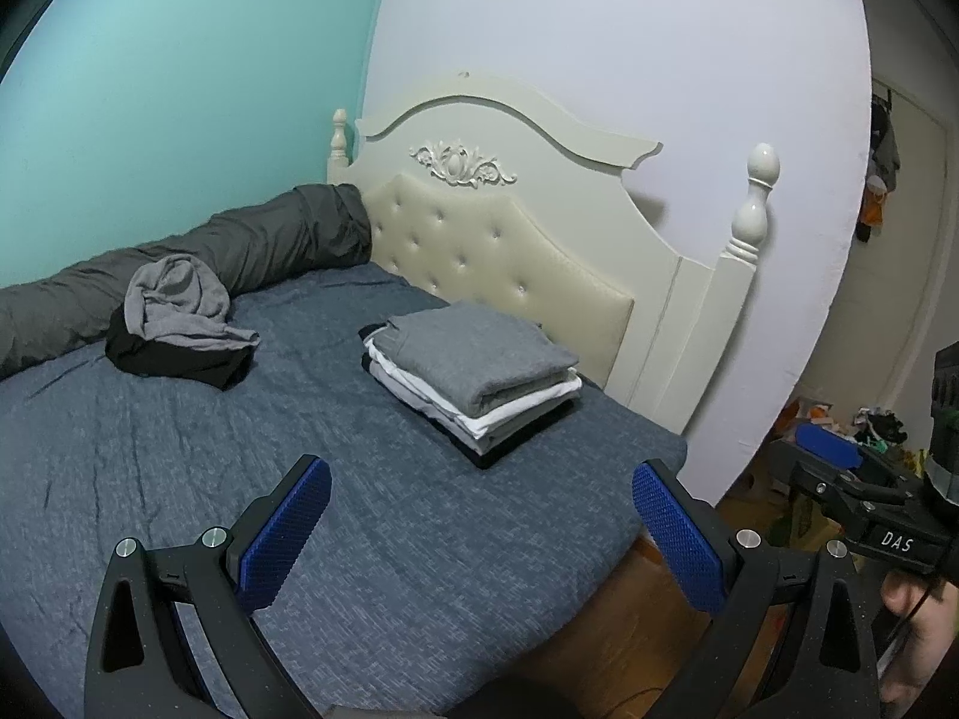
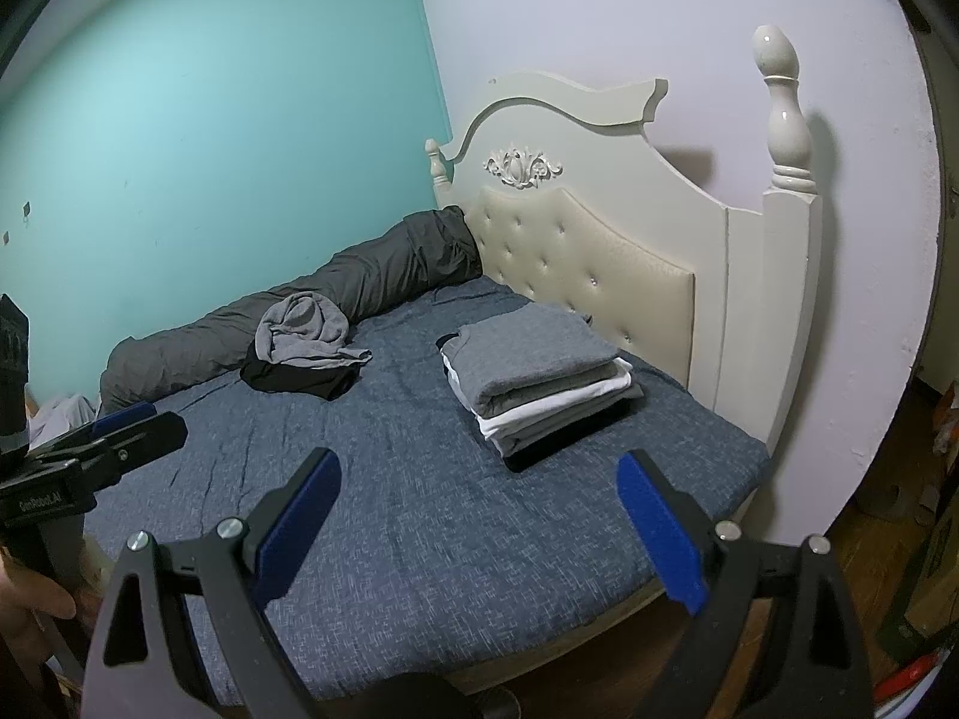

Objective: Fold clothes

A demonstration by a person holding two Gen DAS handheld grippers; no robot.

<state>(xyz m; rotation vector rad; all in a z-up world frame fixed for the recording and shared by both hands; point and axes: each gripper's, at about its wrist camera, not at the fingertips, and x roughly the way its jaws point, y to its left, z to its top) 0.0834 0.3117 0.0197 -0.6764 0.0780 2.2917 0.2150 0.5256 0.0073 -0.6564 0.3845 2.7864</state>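
— While the folded stack (image 1: 473, 374) sits near the headboard (image 1: 509, 239), where's the unfolded pile (image 1: 180, 323)?
— Against the grey bolster (image 1: 240, 245), on the blue bedspread (image 1: 389, 539).
— Grippers?
— Left gripper (image 1: 479, 530) and right gripper (image 2: 479, 524) both gape apart, empty, above the bed's edge.

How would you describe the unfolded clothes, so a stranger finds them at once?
Start at the bed and look along the teal wall, beside the dark bolster. The heap lies there: crumpled grey cloth over black, unlike the neat stack by the headboard.
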